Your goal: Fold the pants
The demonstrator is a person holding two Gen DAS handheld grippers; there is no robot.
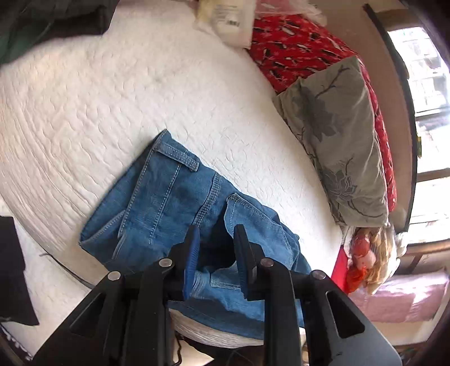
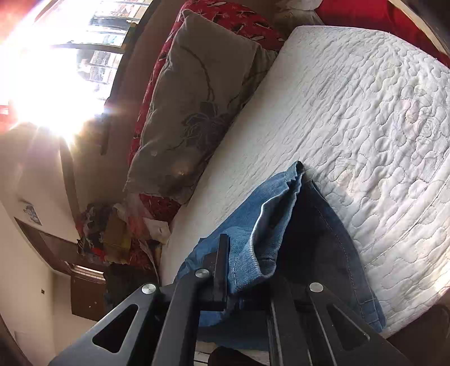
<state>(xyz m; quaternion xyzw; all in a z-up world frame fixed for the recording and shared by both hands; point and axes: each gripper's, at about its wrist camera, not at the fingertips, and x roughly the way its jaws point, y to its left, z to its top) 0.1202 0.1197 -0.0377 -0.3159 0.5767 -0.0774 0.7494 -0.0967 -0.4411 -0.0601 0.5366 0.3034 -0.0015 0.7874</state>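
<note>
Blue denim pants (image 1: pixel 163 202) lie bunched at the near edge of a bed under a white quilt (image 1: pixel 112 98); the waistband and a belt loop point up the bed. My left gripper (image 1: pixel 216 242) is over their near part, and a raised fold of denim sits pinched between its blue pads. In the right wrist view a pant leg (image 2: pixel 247 225) drapes up from the white quilt (image 2: pixel 365 112) into my right gripper (image 2: pixel 247 253). That gripper is shut on the cloth. Denim covers its right finger, and only the left finger (image 2: pixel 222 264) shows.
A grey flowered pillow (image 1: pixel 337 135) (image 2: pixel 197 98) leans on a red patterned blanket (image 1: pixel 295 48) along the bed's far side. Mixed clothes (image 2: pixel 107 233) are piled past the bed's corner. Dark garments (image 1: pixel 42 22) lie at the upper left. A bright window (image 2: pixel 56 70) glares.
</note>
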